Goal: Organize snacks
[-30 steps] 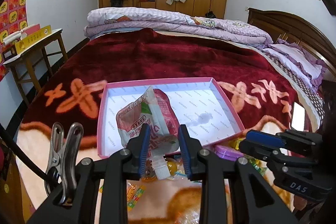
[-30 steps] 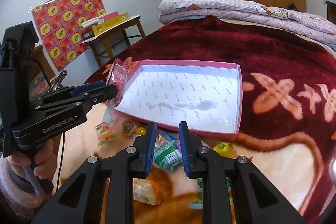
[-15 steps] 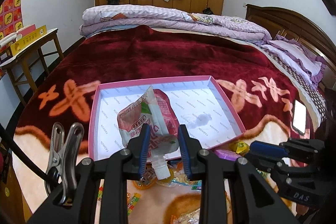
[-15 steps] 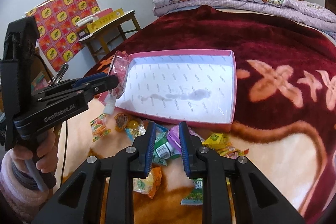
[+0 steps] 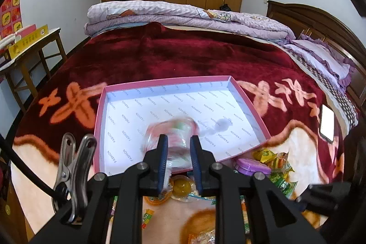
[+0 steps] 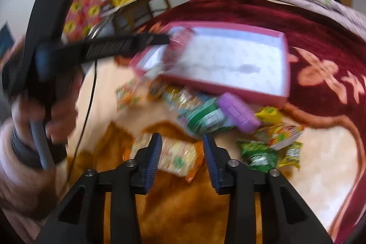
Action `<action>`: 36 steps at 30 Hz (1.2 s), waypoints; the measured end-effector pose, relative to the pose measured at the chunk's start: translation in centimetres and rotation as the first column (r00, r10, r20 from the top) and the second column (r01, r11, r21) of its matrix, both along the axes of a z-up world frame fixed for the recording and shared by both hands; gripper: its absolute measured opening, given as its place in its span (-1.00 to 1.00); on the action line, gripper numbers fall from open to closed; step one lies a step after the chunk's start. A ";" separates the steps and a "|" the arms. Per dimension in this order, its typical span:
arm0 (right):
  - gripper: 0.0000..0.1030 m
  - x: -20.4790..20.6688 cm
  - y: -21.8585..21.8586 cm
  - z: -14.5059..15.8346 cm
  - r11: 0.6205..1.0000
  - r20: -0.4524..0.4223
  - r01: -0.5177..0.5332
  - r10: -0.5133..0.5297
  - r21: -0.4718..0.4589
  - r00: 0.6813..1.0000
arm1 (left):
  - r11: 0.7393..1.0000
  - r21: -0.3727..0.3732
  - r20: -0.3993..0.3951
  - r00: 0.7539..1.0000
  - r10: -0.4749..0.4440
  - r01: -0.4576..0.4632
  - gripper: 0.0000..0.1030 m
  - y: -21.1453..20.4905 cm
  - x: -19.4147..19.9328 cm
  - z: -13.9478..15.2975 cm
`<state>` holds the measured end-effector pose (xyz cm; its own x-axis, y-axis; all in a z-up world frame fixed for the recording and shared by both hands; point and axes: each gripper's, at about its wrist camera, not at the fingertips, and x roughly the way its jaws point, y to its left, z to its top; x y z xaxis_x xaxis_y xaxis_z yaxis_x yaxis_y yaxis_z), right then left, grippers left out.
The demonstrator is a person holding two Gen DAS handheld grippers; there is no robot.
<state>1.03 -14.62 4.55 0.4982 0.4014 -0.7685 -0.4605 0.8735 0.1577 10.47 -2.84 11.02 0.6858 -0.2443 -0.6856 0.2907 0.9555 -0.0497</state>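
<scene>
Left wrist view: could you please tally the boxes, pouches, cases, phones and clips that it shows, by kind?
Pink cardboard box: 1
Red spouted pouch: 1
Purple plastic case: 1
White phone: 1
Metal spring clip: 1
Total: 5

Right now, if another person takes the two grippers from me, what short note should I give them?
Left gripper: a blurred red jelly pouch sits between its fingers over the near part of the pink box; grip or release cannot be told.
Right gripper: open, holding nothing, above an orange-edged snack pack.
Box: holds nothing besides that pouch.
Left to do: the purple case, green packets, yellow packets and other snacks lie on the blanket before the box.
</scene>
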 end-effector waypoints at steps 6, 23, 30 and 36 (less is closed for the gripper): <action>0.22 -1.2 2.9 -1.8 0.981 0.016 -0.126 0.129 -0.148 0.991 | 1.000 0.000 -0.020 1.000 -0.009 0.009 -0.59 0.1 0.3 -0.5; 0.41 0.4 4.9 -4.0 0.957 0.032 -0.162 0.174 -0.239 0.984 | 0.990 0.004 -0.110 0.984 0.141 -0.142 -0.51 5.9 -0.3 -1.4; -0.01 0.2 4.8 -3.5 0.969 0.010 -0.165 0.170 -0.184 0.985 | 0.985 0.028 -0.111 0.979 0.172 -0.170 -0.49 7.3 -1.4 -1.8; -0.05 -0.8 4.6 -3.0 0.976 0.024 -0.171 0.176 -0.136 0.984 | 0.983 0.032 -0.116 0.976 0.185 -0.182 -0.44 7.5 -2.3 -2.1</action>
<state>0.27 -10.02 1.55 0.4582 0.3796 -0.8037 -0.6102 0.7918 0.0262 8.19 4.71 8.89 0.6313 -0.1064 -0.7682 0.1039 0.9932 -0.0522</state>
